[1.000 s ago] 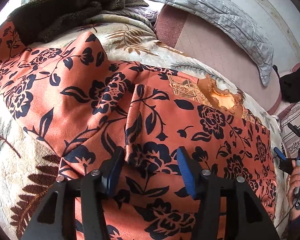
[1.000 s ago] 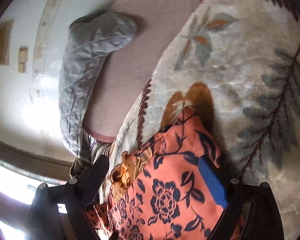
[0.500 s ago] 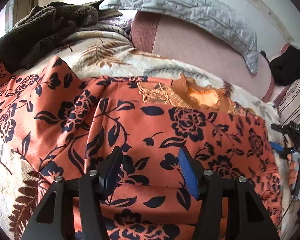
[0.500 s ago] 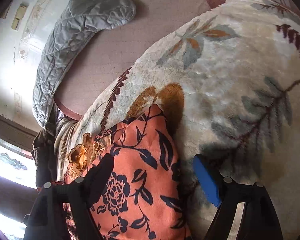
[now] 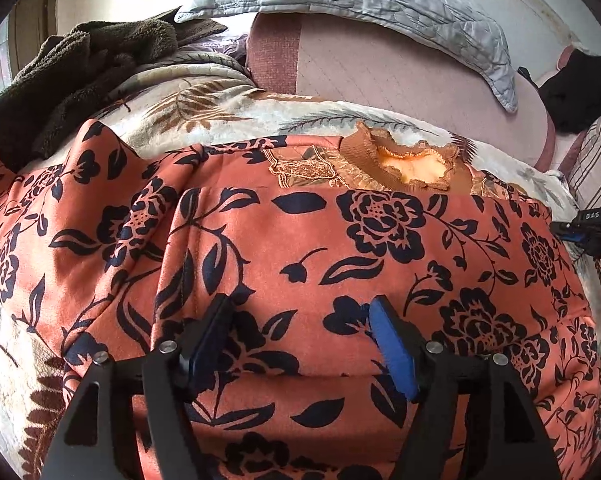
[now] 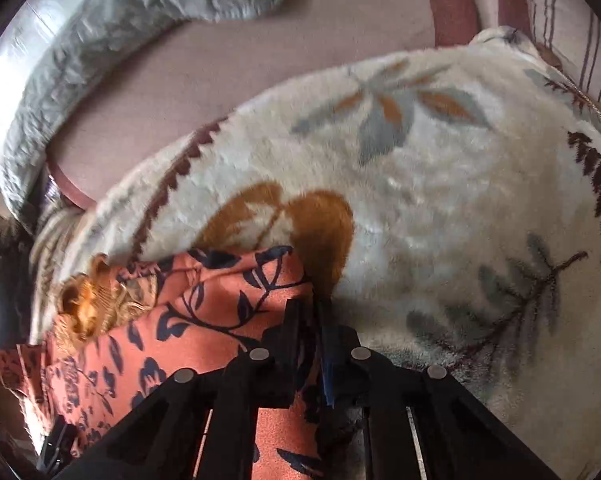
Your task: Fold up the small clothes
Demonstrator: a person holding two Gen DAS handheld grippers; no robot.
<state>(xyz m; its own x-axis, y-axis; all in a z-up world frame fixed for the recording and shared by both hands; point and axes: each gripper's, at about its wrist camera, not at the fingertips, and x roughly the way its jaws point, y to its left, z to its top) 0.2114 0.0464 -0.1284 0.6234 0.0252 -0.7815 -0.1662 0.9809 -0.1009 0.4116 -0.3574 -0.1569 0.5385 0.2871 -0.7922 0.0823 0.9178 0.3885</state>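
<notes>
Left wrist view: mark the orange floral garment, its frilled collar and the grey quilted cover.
orange floral garment (image 5: 300,240), left wrist view, middle of folded panel.
frilled collar (image 5: 412,168), left wrist view, neck opening.
grey quilted cover (image 5: 380,0), left wrist view, upper middle.

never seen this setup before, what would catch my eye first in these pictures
The orange garment with dark flowers fills the middle of the left wrist view, spread on a cream leaf-print blanket. The left hand-held gripper hangs over it, jaws opening, nothing between them. The right hand-held gripper is closing on the garment's edge beside the blanket.
</notes>
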